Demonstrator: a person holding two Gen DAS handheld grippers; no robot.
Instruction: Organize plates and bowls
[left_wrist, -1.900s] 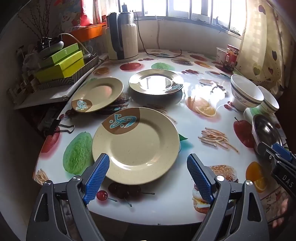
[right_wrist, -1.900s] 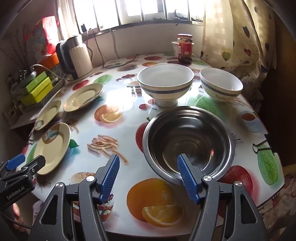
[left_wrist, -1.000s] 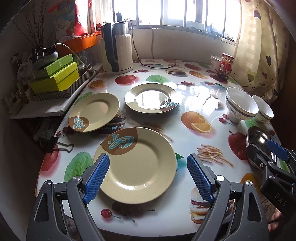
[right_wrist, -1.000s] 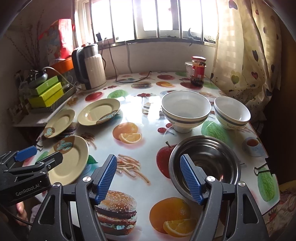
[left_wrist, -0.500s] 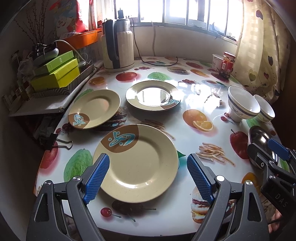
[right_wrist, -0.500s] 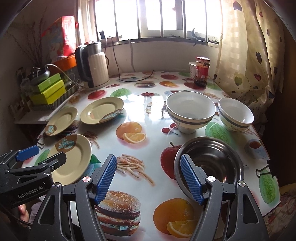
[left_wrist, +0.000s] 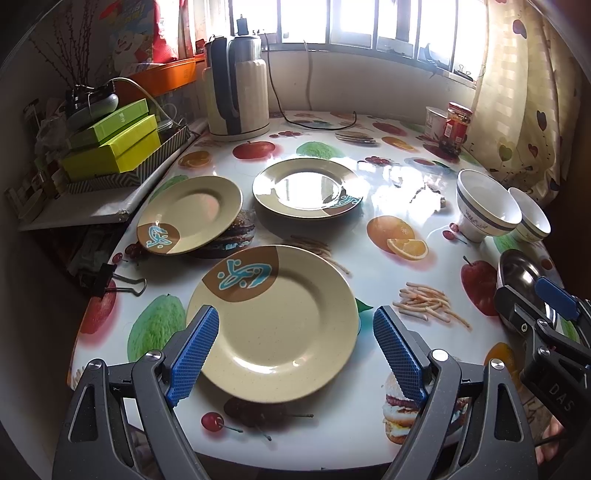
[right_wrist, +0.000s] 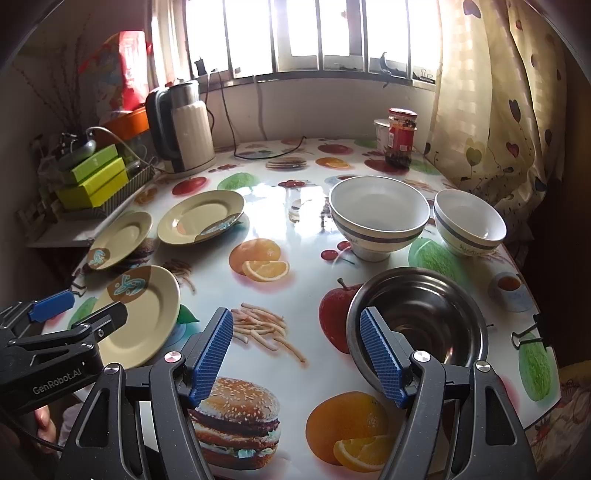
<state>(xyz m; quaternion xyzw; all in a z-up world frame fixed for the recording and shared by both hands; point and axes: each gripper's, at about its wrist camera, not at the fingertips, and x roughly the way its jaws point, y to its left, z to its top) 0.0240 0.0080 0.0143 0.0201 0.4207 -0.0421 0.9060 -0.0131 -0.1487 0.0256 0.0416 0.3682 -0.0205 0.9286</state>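
Three beige plates lie on the fruit-print table (left_wrist: 369, 266): a large plate (left_wrist: 273, 321) nearest me, a small plate (left_wrist: 192, 214) behind it to the left, and a far plate (left_wrist: 306, 188). My left gripper (left_wrist: 294, 314) hovers open over the large plate's near half, touching nothing. To the right stand two white bowls (right_wrist: 378, 214) (right_wrist: 469, 221) and a steel bowl (right_wrist: 424, 317). My right gripper (right_wrist: 295, 314) is open and empty, its right finger (right_wrist: 380, 354) in front of the steel bowl's left rim.
An electric kettle (left_wrist: 238, 88) with its cord, a red-lidded jar (left_wrist: 456, 125) and a white cup stand at the back. Green boxes (left_wrist: 110, 147) fill a tray on the left shelf. Binder clips (left_wrist: 110, 284) grip the table edge. A curtain (right_wrist: 498, 92) hangs at the right.
Both grippers have drawn back and up from the table, so more of it shows. Over the last half second they have barely moved. Both stay open and no dish has moved.
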